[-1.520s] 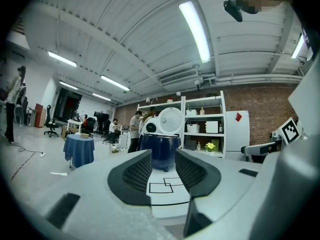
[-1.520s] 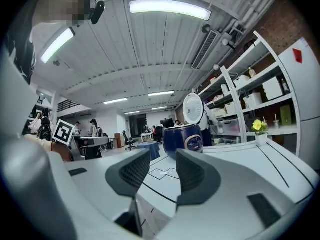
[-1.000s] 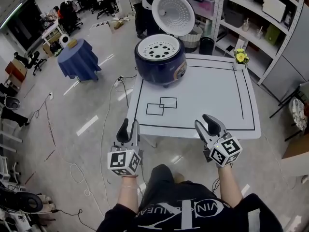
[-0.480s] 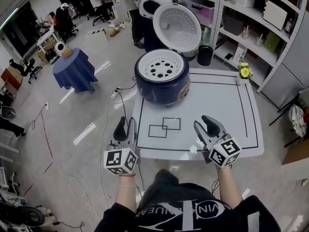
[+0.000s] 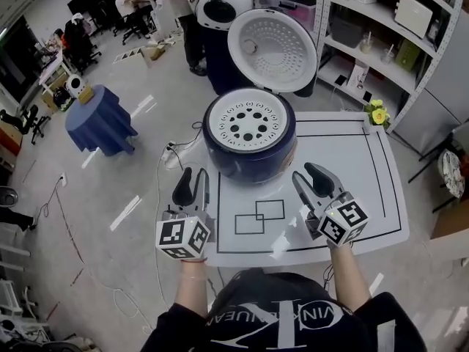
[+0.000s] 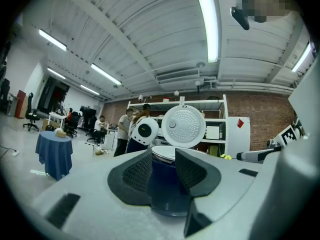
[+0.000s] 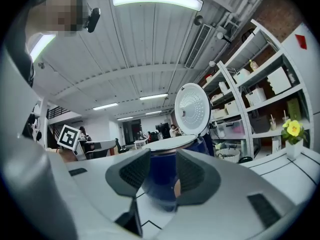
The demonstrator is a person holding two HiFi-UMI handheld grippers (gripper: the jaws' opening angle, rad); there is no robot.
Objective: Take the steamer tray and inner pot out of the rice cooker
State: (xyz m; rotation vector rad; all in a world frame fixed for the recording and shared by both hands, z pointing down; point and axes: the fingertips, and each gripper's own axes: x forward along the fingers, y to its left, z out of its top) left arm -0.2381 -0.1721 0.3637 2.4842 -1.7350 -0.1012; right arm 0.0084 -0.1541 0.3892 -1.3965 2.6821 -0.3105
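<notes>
1. Navy blue, one rice cooker stands at the far left of the white table, its single lid raised upright behind it.
2. One white steamer tray, pierced with round holes, sits in the cooker's mouth. The inner pot is hidden beneath it.
3. Two grippers are held level, just short of the cooker: the left gripper at the table's left edge and the right gripper over the table.
4. Each pair of jaws stands partly apart and grips nothing. The cooker shows beyond, through each gap.
5. Two overlapping outlined rectangles lie between the grippers. One bunch of yellow flowers stands at the far right corner.
</notes>
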